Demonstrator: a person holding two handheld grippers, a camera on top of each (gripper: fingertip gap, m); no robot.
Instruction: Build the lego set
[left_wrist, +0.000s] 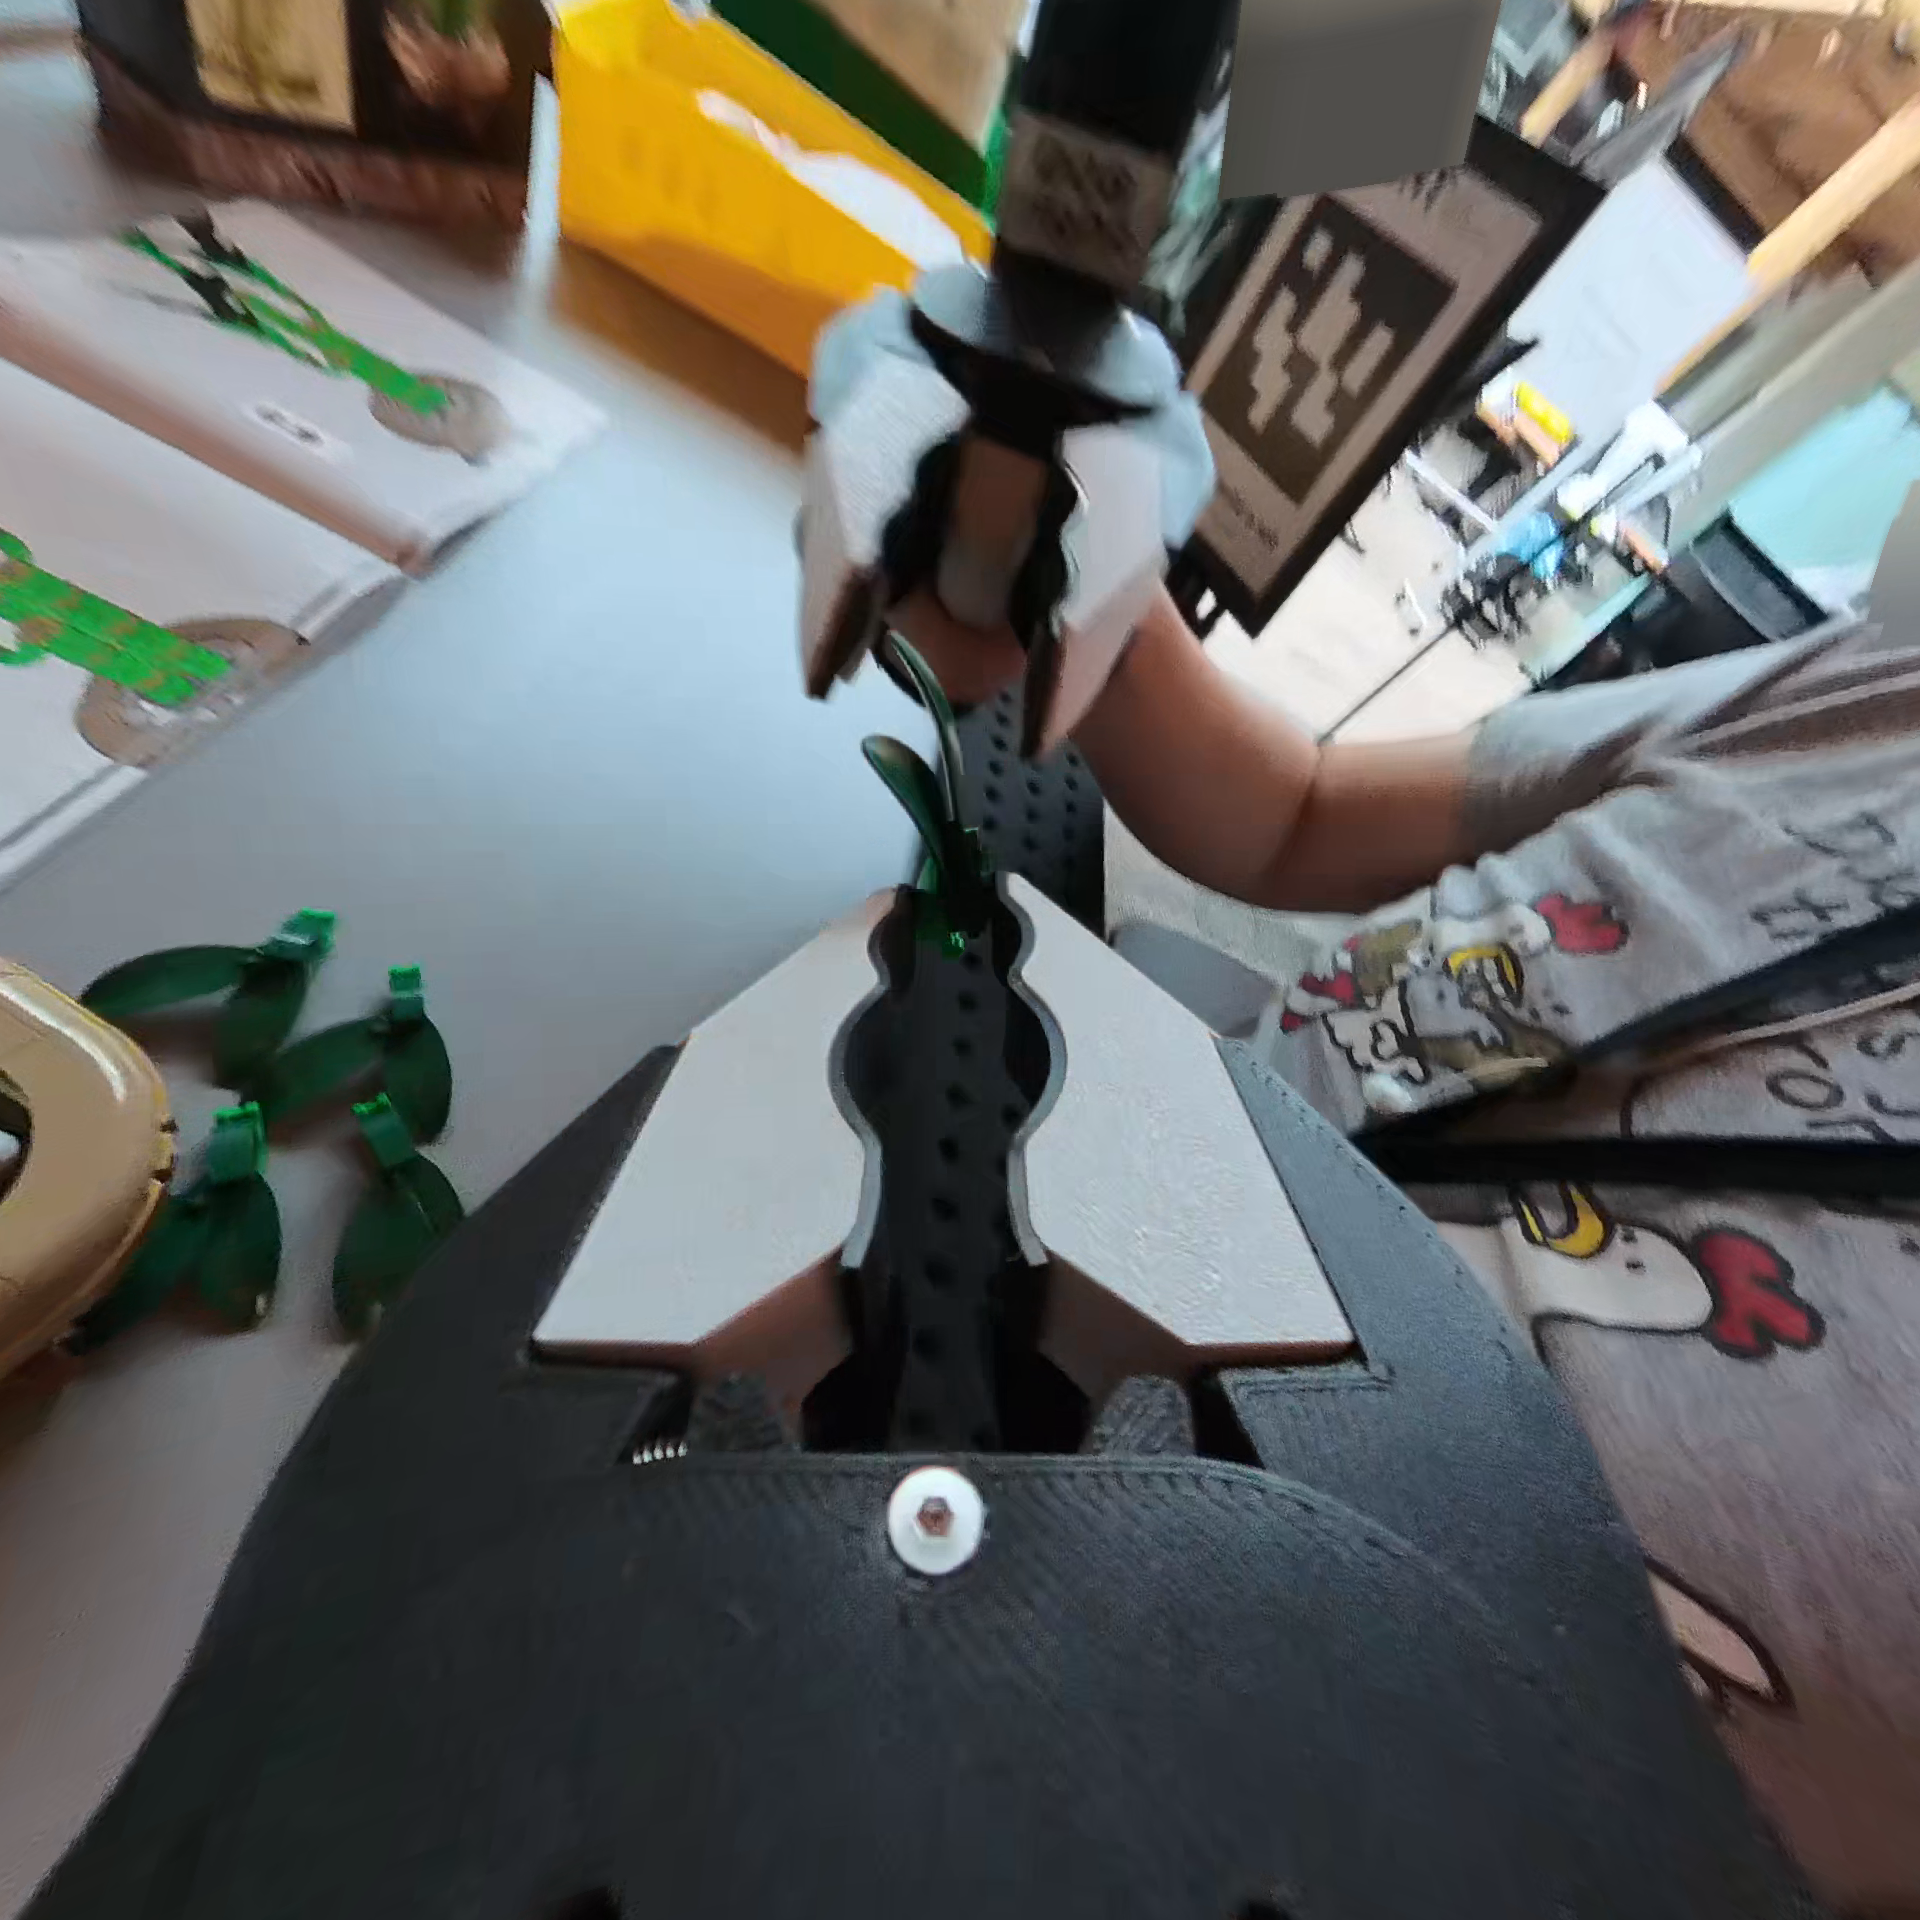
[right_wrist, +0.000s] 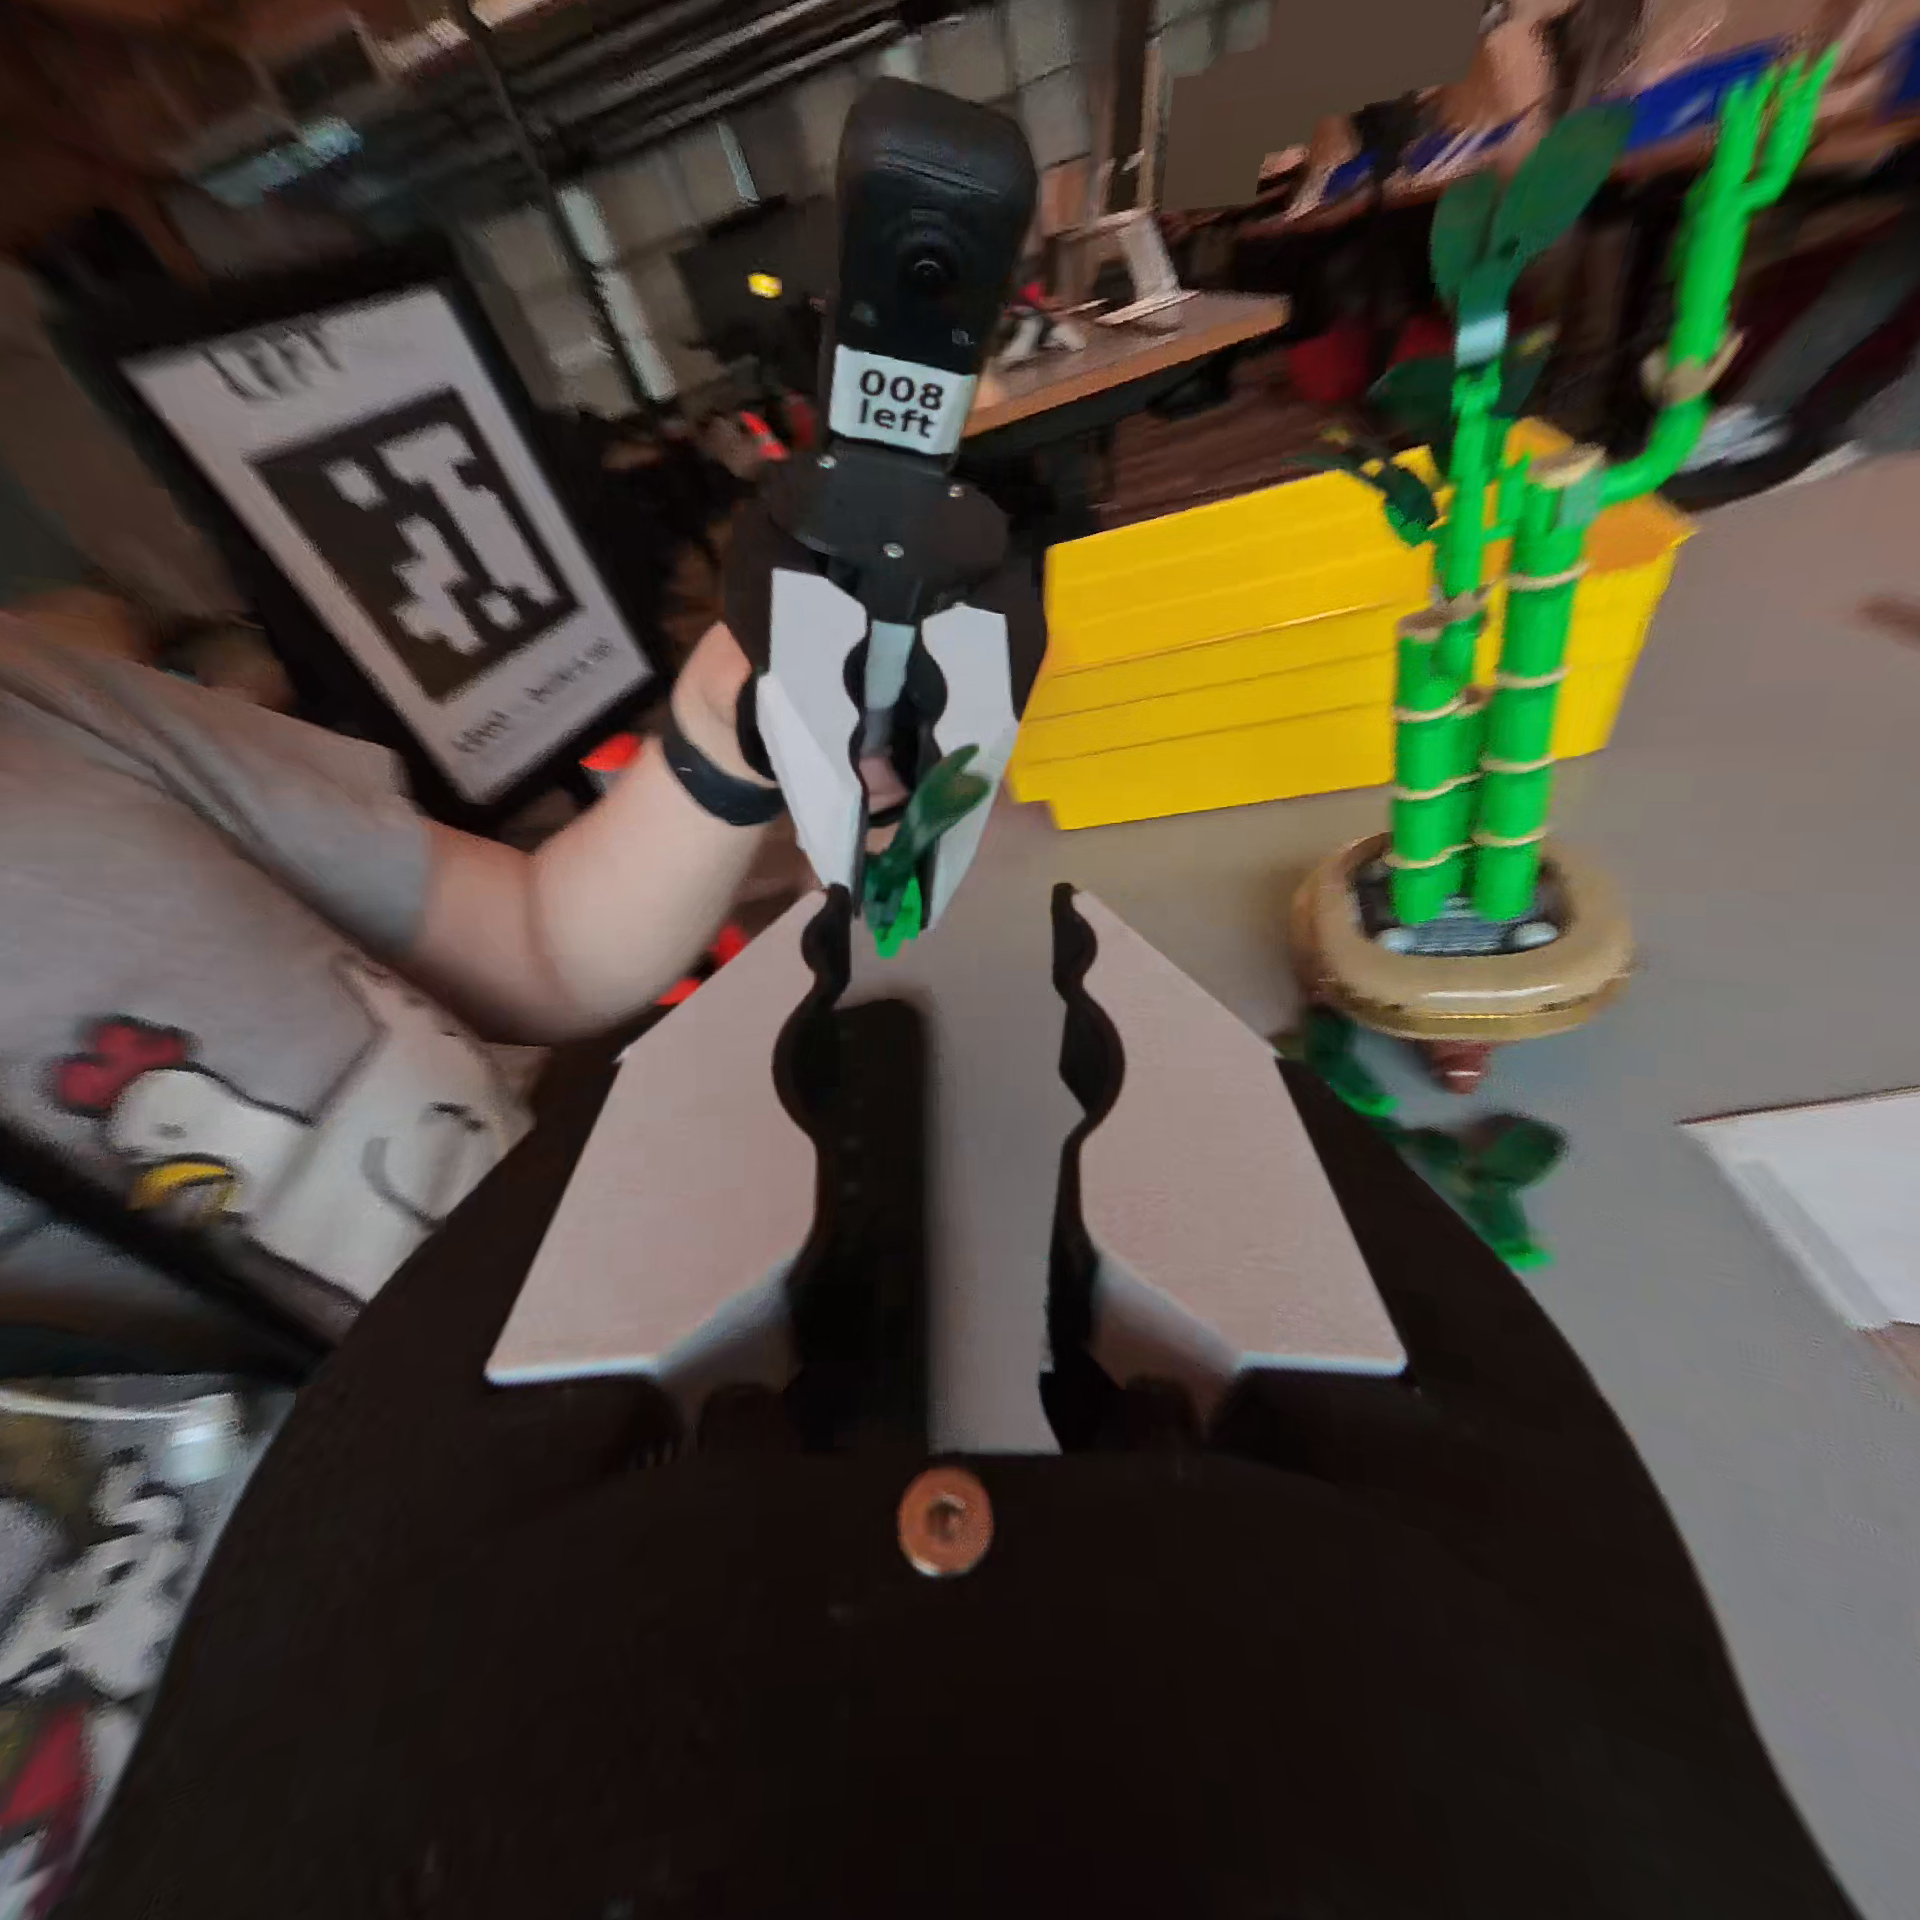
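Lego leaf piece (left_wrist: 940, 831), dark green with a bright green clip, is pinched at the tips of the left gripper (left_wrist: 951, 914), whose fingers are drawn narrow around it, held in the air above the grey table (left_wrist: 582, 727). Facing it, the right gripper (right_wrist: 940, 914) has its fingers spread wide and holds nothing. On the table's far right stands the green lego bamboo plant (right_wrist: 1475, 727) in a tan round pot (right_wrist: 1455, 987), with loose green leaves (left_wrist: 312, 1091) beside it and a yellow bin (right_wrist: 1247, 665) behind.
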